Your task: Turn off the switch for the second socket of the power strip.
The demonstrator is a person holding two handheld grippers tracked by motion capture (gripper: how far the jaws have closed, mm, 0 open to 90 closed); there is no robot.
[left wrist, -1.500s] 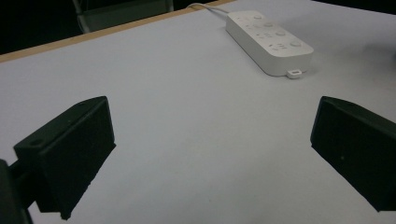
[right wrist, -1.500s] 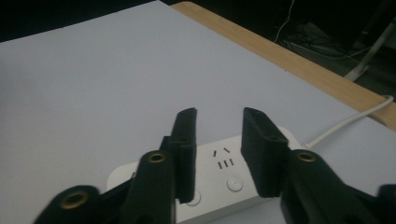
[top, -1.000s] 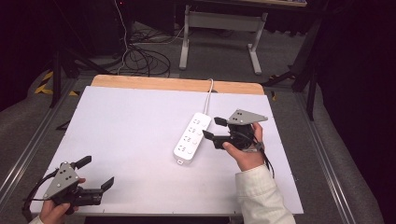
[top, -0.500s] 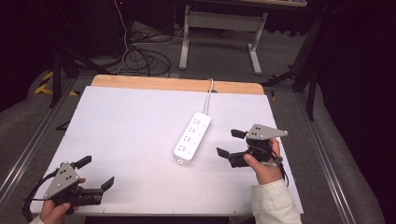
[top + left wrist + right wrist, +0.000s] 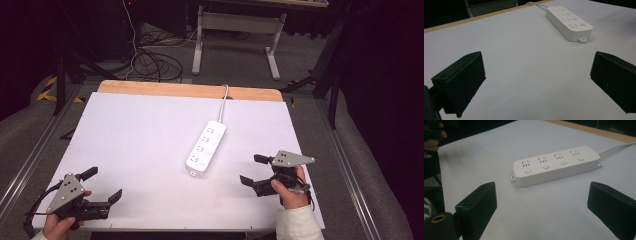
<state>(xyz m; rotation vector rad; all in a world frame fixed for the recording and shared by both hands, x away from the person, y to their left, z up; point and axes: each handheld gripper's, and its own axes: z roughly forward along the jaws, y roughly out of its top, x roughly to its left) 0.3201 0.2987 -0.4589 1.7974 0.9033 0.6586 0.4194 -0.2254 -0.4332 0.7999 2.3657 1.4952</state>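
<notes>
**Waiting wide open over a lone power strip**

Lying at the middle of the white table (image 5: 150, 135), a white power strip (image 5: 205, 148) runs on a diagonal, its cord (image 5: 224, 95) leading off over the far wooden edge of the table. Four sockets sit along its top, each with a round button beside it, and a small mounting tab sticks out at the near end.

Down at the near left corner, the left tongs (image 5: 104, 185) are gripped in the person's left hand (image 5: 59, 226), jaws spread wide with nothing between them but bare table. From the left gripper view the two black jaws stand far apart at the frame edges, and the power strip (image 5: 569, 22) lies well beyond them, up and to the right.

Over on the right, the right tongs (image 5: 254, 170) are held in the right hand (image 5: 290, 192), a white sleeve (image 5: 297, 224) showing at the wrist and the grey three-cornered plate riding on top. Jaws again wide open, gripping nothing, pointed toward the table's middle. In the right gripper view the power strip (image 5: 556, 165) sits broadside just ahead of the open jaws, near but not touching either one. Both tongs stay well apart from each other, one at each near corner.
</notes>
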